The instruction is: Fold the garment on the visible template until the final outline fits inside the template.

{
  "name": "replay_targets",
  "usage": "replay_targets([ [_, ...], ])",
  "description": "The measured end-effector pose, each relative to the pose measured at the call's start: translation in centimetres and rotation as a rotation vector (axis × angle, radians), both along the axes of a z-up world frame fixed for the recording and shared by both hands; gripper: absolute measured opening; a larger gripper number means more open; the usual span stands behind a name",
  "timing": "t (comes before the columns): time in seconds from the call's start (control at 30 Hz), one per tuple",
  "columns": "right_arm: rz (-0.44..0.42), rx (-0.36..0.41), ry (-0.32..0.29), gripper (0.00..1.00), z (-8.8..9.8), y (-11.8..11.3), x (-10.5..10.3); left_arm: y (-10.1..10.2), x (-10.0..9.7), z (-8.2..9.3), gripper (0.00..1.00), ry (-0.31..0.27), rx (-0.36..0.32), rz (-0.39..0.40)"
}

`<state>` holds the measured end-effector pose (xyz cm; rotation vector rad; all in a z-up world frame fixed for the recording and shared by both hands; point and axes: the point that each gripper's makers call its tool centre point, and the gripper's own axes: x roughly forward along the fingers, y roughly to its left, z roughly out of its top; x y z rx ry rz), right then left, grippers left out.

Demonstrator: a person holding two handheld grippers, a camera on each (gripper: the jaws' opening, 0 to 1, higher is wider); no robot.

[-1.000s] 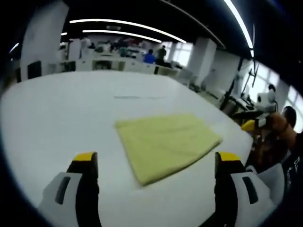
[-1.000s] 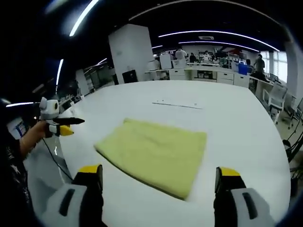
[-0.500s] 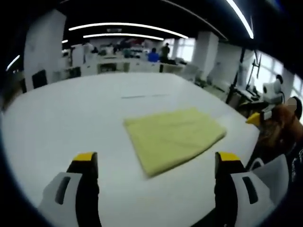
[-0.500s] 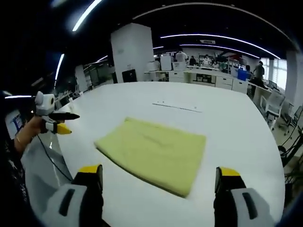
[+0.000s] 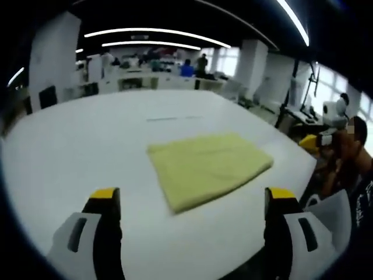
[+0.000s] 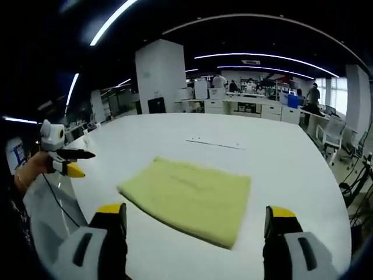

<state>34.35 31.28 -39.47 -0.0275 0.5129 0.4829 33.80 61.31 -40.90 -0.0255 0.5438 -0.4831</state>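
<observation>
A yellow garment (image 5: 208,168) lies folded into a flat rectangle on the white table (image 5: 81,134). My left gripper (image 5: 194,193) is open, above the table's near side and short of the cloth, holding nothing. In the right gripper view the same garment (image 6: 189,197) lies ahead of my right gripper (image 6: 196,210), which is open too with nothing between its jaws. Each gripper also appears in the other's view, held off the table's edge: the right gripper (image 5: 317,140) in a person's hand, the left gripper (image 6: 65,163) likewise. A thin dark line (image 6: 213,143) marks the table beyond the cloth.
The table's edge (image 5: 291,146) curves close to the garment's right side. A person's arm (image 5: 344,157) is beyond it. Office desks (image 6: 262,104), chairs (image 6: 332,131) and distant people stand behind the table. A white pillar (image 6: 158,76) rises at the back.
Both views have shifted slightly with the hands. The garment lies the same on the table, and both grippers stay open.
</observation>
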Motion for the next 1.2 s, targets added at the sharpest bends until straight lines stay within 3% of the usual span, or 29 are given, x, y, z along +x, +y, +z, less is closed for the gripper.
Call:
replay_targets([
  [0.37, 0.003, -0.012, 0.03, 0.99, -0.6, -0.1, -0.8, 0.1, -0.6, 0.3, 0.99, -0.009, -0.019, 0.012],
  [0.57, 0.003, -0.03, 0.037, 0.99, -0.9, -0.1, -0.9, 0.7, -0.5, -0.2, 0.99, -0.007, 0.007, 0.028],
  [1.2, -0.047, -0.032, 0.03, 0.99, -0.8, -1.6, -1.6, 0.5, -0.7, 0.0, 0.99, -0.014, 0.015, 0.031],
])
